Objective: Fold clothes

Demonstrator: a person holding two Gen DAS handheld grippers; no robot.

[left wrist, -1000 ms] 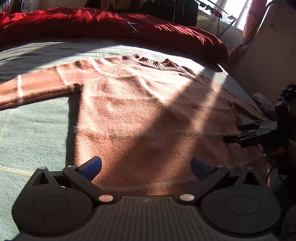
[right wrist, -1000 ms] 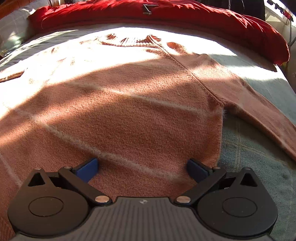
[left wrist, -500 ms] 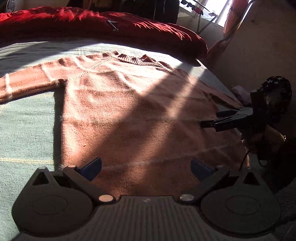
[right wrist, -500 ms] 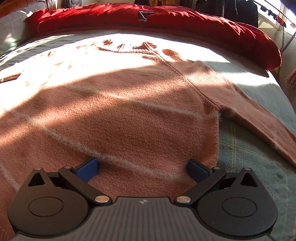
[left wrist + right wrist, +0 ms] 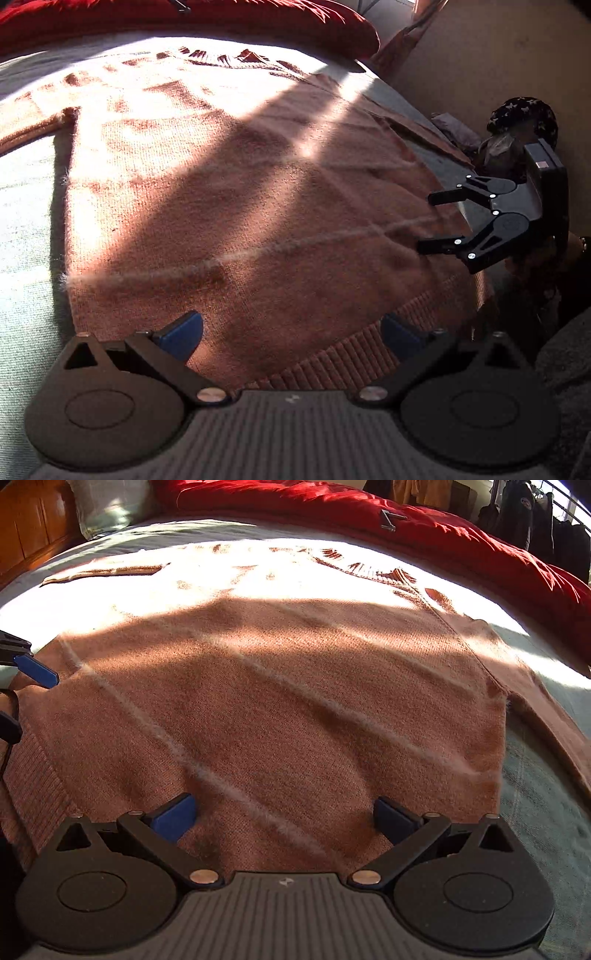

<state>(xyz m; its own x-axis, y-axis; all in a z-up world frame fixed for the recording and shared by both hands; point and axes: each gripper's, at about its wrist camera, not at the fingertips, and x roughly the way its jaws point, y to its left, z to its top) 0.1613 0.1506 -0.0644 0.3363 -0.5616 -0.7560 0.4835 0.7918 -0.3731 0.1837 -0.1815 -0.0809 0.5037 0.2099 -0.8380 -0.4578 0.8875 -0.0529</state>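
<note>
A salmon-pink knit sweater [image 5: 236,192] with thin pale stripes lies flat on the bed, sleeves spread out, neck toward the far side. Its ribbed hem [image 5: 332,365] lies just in front of my left gripper [image 5: 291,332], which is open and hovers over the hem's left part. My right gripper [image 5: 284,814] is open too, over the sweater's [image 5: 295,701] lower right part. In the left wrist view the right gripper [image 5: 432,221] shows at the right, open above the hem corner. One blue pad of the left gripper's fingertips [image 5: 37,670] shows at the left edge.
A pale green bedsheet [image 5: 26,221] covers the bed. A red duvet [image 5: 443,528] is bunched along the far side, with a pillow [image 5: 107,506] and wooden headboard at the far left. Dark clothes hang by the window [image 5: 535,520]. A wall [image 5: 498,55] stands to the right.
Both grippers have pulled back toward the sweater's hem and turned toward each other. The ribbed hem has come into the left view and the right gripper looks nearer.
</note>
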